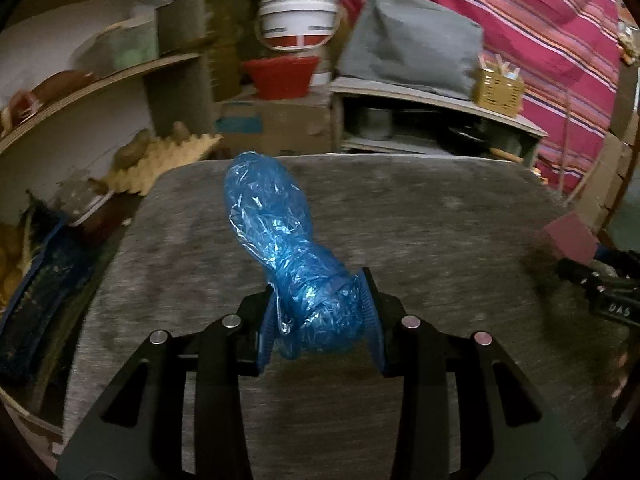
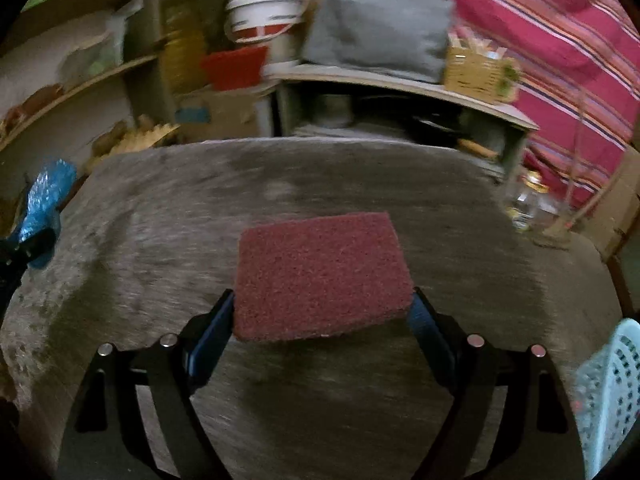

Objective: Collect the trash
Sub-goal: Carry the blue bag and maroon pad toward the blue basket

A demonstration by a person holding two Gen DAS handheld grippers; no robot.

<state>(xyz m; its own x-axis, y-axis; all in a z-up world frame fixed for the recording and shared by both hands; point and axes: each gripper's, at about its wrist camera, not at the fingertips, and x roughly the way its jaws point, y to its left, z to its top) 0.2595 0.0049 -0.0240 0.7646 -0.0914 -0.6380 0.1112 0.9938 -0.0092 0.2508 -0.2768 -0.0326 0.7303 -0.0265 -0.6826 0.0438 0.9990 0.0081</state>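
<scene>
A crumpled blue plastic wrapper [image 1: 272,216] sticks out forward from my left gripper [image 1: 320,316], which is shut on its lower end above the grey table [image 1: 440,220]. My right gripper [image 2: 322,312] is shut on a maroon scouring pad [image 2: 320,276], held flat over the table [image 2: 160,220] with a blue pad pressing each side. In the left wrist view the scouring pad [image 1: 568,236] shows at the right edge. The right wrist view catches the blue wrapper [image 2: 44,200] at its far left. Both views are motion-blurred.
A pale blue perforated basket [image 2: 608,392] stands at the table's near right. A glass jar [image 2: 528,200] sits past the far right corner. An egg carton [image 1: 160,160], curved shelves, a white bucket [image 1: 298,20] and a red bowl [image 1: 280,76] crowd the back.
</scene>
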